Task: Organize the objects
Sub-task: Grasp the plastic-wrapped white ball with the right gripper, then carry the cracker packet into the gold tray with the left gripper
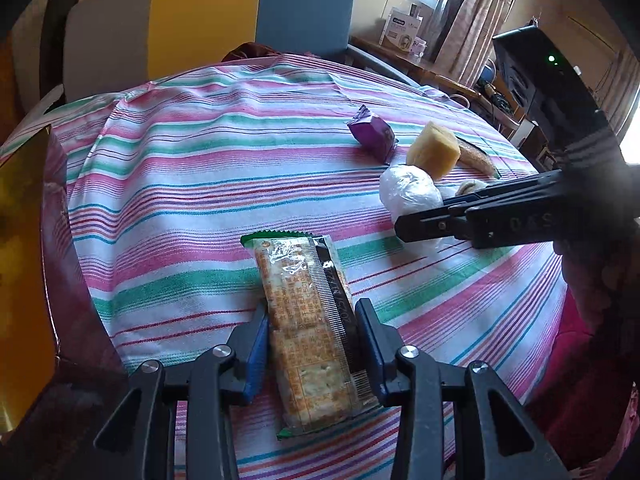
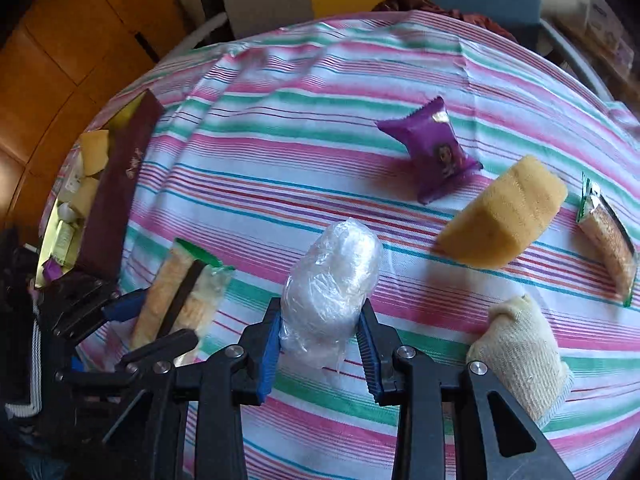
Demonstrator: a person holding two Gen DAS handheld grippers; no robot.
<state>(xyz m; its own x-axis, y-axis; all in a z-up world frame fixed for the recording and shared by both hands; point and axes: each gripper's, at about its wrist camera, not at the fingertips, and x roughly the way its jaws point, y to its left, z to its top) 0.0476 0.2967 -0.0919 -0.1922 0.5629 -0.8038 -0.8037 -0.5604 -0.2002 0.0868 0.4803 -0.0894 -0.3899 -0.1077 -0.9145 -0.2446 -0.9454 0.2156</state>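
Right claw (image 2: 318, 334) clamped on a clear plastic-wrapped bundle (image 2: 332, 280), blue pads pressed against both sides, bundle resting on the striped worktop (image 2: 280, 168). Left claw (image 1: 312, 344) straddling a cracker packet (image 1: 308, 320), pads close along its two long edges; firm contact cannot be told from either view.

Beside the bundle, near right: one cream knitted bundle (image 2: 520, 352), just beside the right claw's outer arm. Farther right: one yellow sponge block (image 2: 504, 216), tilted on an edge. Beyond that, at the far right: a second cracker packet (image 2: 608, 236), green-ended like the first. Farther back, between bundle and sponge: one purple snack pouch (image 2: 436, 152), standing up on one crimped end. Nothing lying between the two claws but bare cloth.

At the far left edge of the worktop: one dark maroon box (image 2: 116, 184), open, holding several small yellow and pale items, too blurred to count.

Count: two cracker packets, one wrapped bundle, one knitted bundle, one sponge, one pouch, one box.
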